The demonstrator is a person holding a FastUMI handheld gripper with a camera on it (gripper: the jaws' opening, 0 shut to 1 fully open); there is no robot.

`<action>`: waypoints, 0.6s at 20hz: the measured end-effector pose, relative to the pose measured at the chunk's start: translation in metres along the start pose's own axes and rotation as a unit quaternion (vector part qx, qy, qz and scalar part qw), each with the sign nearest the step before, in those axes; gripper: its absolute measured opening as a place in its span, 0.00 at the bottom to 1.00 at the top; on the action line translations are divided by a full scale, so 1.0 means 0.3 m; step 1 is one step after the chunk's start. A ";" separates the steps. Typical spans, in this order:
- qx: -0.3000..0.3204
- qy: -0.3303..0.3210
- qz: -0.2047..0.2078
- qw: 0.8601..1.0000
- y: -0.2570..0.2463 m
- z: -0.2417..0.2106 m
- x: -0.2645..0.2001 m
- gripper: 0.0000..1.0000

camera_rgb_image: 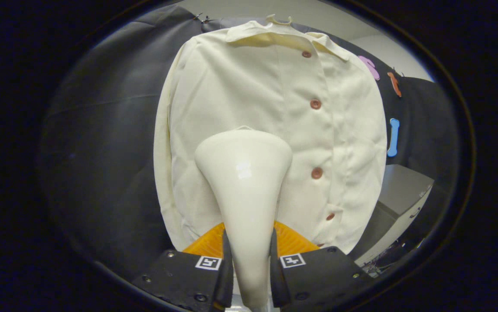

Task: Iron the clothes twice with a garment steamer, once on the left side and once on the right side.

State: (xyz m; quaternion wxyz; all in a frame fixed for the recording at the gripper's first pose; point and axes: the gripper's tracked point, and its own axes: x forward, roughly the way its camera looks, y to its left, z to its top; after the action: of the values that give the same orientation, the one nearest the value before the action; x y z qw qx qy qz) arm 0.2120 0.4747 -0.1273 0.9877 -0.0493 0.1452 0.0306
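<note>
A cream button-up shirt [275, 108] hangs on a hanger against the black booth wall, its brown buttons [315, 104] running down the placket. My gripper [250, 255] is shut on the neck of a white garment steamer [244, 173], both fingers pressing its handle. The steamer's flared head points up and rests against the shirt's lower middle, just left of the button row. The shirt's hem behind the steamer and fingers is hidden.
The hanger's hook [278, 19] shows above the collar. A grey cabinet or table [405, 190] stands to the right of the shirt, beyond the fingers. Black cloth wall [110, 143] surrounds the shirt on both sides.
</note>
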 end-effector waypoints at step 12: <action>-0.038 0.062 -0.010 0.997 0.017 -0.400 0.096 0.35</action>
State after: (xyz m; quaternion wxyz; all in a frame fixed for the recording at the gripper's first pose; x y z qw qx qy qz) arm 0.2050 0.4684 -0.2505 0.9744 -0.0900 0.2047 0.0229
